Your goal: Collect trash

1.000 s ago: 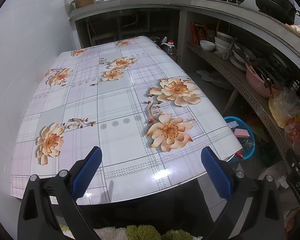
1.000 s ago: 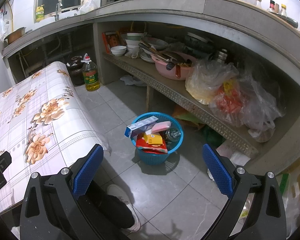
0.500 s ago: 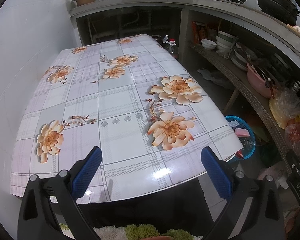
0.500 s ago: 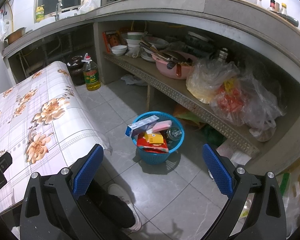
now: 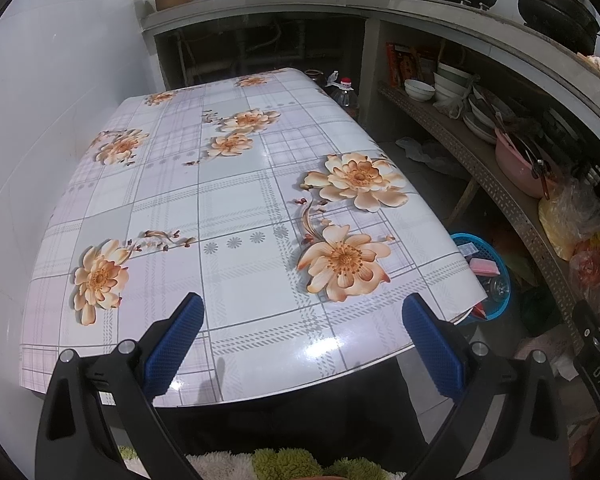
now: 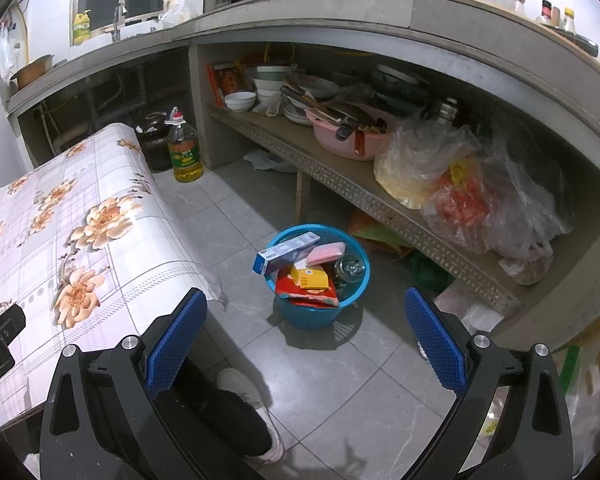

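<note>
A: Where is the left gripper (image 5: 302,338) at this moment?

B: It hangs over the near edge of the worktop (image 5: 236,184); its jaws are spread wide and there is nothing between them; the flowered cloth below is bare.

A: And the right gripper (image 6: 306,338)?

B: It is over the tiled floor (image 6: 340,380), beside the worktop; its jaws are also spread wide and hold nothing.

A: Where is the trash?

B: It is in the blue basket (image 6: 320,314), which stands on the floor between the worktop and the low shelf (image 6: 340,176); a long blue and white box (image 6: 286,256) lies across the rim; a pink pack (image 6: 326,253), a yellow pack (image 6: 310,278), a red wrapper (image 6: 306,294) and a glass jar (image 6: 350,268) sit inside.

A: What else is near?

B: An oil bottle (image 6: 185,152) stands on the floor at the far end of the worktop; a pink basin (image 6: 348,140) and plastic bags (image 6: 460,184) are on the shelf; a white shoe (image 6: 256,408) of the person shows below the right gripper.
</note>
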A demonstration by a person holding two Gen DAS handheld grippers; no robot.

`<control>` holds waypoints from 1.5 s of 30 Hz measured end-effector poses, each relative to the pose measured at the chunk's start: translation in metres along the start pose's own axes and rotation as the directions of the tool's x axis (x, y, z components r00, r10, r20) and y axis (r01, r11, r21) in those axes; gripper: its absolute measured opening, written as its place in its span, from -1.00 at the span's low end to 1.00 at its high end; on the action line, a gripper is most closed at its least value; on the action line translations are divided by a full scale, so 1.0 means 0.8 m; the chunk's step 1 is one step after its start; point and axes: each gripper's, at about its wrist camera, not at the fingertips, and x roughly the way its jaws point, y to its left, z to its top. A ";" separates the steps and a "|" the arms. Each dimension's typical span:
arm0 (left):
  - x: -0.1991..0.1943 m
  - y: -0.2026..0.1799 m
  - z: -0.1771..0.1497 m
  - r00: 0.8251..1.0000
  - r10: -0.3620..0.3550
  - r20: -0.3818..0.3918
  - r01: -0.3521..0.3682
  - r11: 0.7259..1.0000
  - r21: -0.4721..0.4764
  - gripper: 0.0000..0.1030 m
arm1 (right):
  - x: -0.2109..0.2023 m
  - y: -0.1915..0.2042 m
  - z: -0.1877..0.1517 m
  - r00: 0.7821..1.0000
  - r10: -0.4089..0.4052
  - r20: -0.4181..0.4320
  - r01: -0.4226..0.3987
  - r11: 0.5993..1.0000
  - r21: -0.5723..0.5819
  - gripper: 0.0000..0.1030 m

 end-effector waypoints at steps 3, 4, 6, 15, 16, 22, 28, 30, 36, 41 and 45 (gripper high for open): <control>0.000 0.000 0.001 1.000 0.001 0.000 -0.001 1.000 -0.003 0.89 | -0.003 0.006 -0.001 1.000 0.002 0.001 -0.002 1.000 -0.001 0.85; -0.001 0.000 0.000 1.000 0.001 0.001 -0.001 1.000 -0.005 0.89 | -0.003 0.007 -0.001 1.000 0.001 0.001 -0.001 1.000 -0.001 0.85; -0.001 0.002 0.001 1.000 0.001 0.001 -0.001 1.000 -0.006 0.89 | -0.003 0.006 0.000 1.000 0.002 0.001 -0.002 1.000 0.000 0.85; 0.000 0.002 0.001 1.000 0.001 0.002 -0.001 1.000 -0.006 0.89 | -0.003 0.007 -0.001 1.000 0.001 -0.001 -0.001 1.000 0.002 0.85; 0.000 0.003 0.001 1.000 0.001 0.001 -0.001 1.000 -0.007 0.89 | -0.003 0.006 -0.001 1.000 0.001 -0.001 -0.001 1.000 0.003 0.85; 0.000 0.003 0.001 1.000 0.000 0.000 0.000 1.000 -0.005 0.89 | -0.004 0.011 -0.001 1.000 0.002 -0.001 -0.002 1.000 0.004 0.85; 0.001 0.004 0.001 1.000 0.000 -0.001 0.000 1.000 -0.006 0.89 | -0.004 0.006 0.000 1.000 0.001 -0.002 -0.001 1.000 0.005 0.85; 0.001 0.004 0.001 1.000 0.000 0.001 0.000 1.000 -0.005 0.89 | -0.003 0.005 0.001 1.000 0.002 -0.002 -0.001 1.000 0.005 0.85; 0.001 0.004 0.001 1.000 0.001 -0.003 -0.001 1.000 -0.006 0.89 | -0.003 0.004 0.001 1.000 0.002 -0.003 -0.002 1.000 0.005 0.85; 0.000 0.004 0.001 1.000 0.002 -0.002 -0.002 1.000 -0.007 0.89 | -0.003 0.004 0.001 1.000 0.003 -0.002 -0.003 1.000 0.005 0.85; 0.000 0.004 0.001 1.000 0.002 -0.003 -0.002 1.000 -0.007 0.89 | -0.005 0.008 0.001 1.000 0.003 -0.002 -0.003 1.000 0.006 0.85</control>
